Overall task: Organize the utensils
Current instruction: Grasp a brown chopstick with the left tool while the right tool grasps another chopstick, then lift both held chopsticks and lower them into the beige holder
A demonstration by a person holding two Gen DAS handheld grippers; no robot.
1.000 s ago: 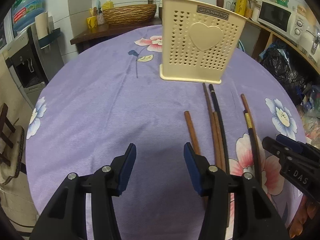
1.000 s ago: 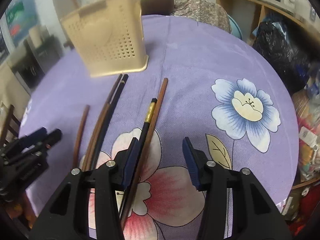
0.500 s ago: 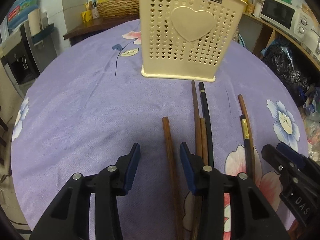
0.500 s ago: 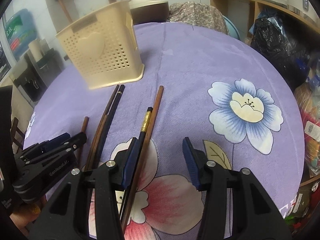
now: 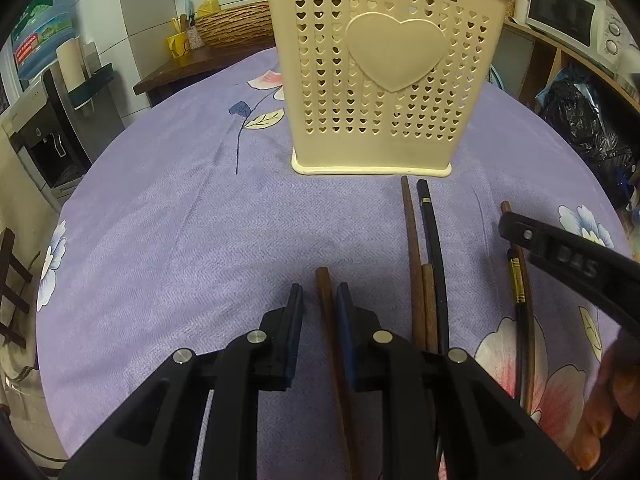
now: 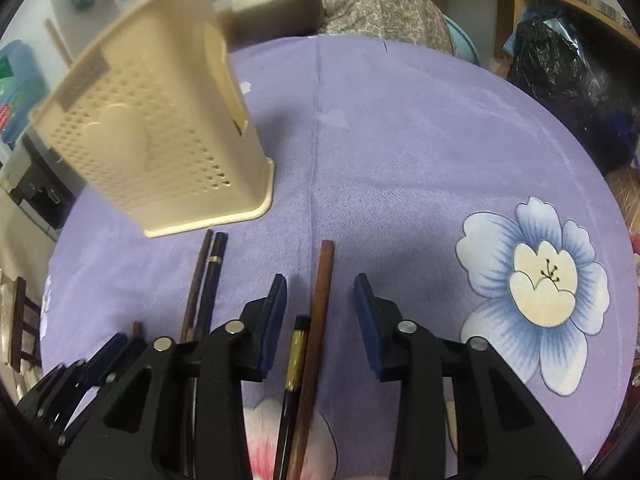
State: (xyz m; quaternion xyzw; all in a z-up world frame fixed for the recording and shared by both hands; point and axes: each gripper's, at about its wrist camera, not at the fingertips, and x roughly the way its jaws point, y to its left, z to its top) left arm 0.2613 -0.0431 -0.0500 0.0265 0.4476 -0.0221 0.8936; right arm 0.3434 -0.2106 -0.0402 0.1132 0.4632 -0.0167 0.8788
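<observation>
Utensil holder (image 5: 386, 76) reads "JIANHAO"; right hand-held gripper (image 5: 568, 258) reads "DAS".

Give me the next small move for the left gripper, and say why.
Probably close the left gripper the rest of the way on the brown chopstick. That stick already lies between its jaws, which are narrowed around it but seem not yet clamped. It rests flat on the purple tablecloth, apart from the other sticks, with the cream utensil holder straight ahead.

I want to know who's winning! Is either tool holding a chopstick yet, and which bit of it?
Neither yet. The left tool is narrowed around the near part of a brown chopstick. The right tool is open around two chopsticks.
</observation>
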